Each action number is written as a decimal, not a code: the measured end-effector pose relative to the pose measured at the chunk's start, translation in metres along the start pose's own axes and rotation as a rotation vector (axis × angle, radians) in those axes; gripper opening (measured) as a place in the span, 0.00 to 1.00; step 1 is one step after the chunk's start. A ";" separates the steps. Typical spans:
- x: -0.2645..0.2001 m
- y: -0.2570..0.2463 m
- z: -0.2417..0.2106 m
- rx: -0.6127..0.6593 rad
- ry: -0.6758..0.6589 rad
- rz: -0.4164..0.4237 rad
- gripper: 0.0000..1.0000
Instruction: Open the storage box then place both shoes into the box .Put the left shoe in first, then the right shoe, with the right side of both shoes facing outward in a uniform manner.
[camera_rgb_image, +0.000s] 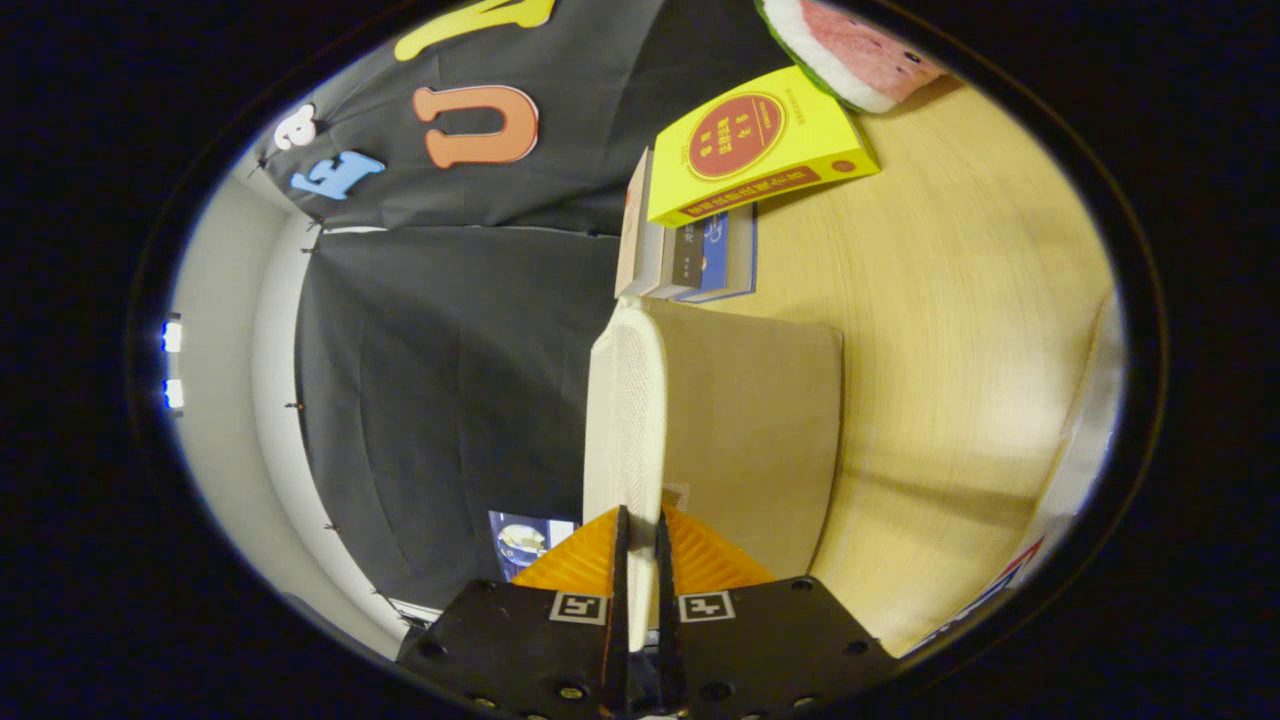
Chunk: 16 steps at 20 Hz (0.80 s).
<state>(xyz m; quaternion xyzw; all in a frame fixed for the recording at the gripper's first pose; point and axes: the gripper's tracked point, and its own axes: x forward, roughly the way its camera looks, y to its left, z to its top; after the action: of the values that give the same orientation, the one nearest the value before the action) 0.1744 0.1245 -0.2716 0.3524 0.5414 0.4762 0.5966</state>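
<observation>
My gripper (640, 520) is shut on the thin white lid (625, 410) of the storage box, which I see edge-on running straight ahead from between the fingers. Both fingers press on the lid's near edge. The beige body of the box (760, 430) lies just beside the lid and rests on the wooden table (960, 300). The view is rolled on its side, so the table stands like a wall to one side of the fingers. What is inside the box is hidden.
Beyond the box, a stack of books (690, 250) with a yellow book (760, 145) on top sits on the table. A watermelon-slice plush (850, 45) lies past it. A blue printed sheet (525, 540) shows near the fingers.
</observation>
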 end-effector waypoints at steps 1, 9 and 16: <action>-0.005 0.008 0.001 0.008 -0.016 0.010 0.11; -0.010 0.069 -0.002 -0.051 -0.111 -0.030 0.02; 0.013 0.162 0.006 -0.100 -0.208 -0.073 0.02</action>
<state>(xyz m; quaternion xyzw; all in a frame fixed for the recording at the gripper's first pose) 0.1493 0.1858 -0.1234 0.3496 0.4648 0.4414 0.6833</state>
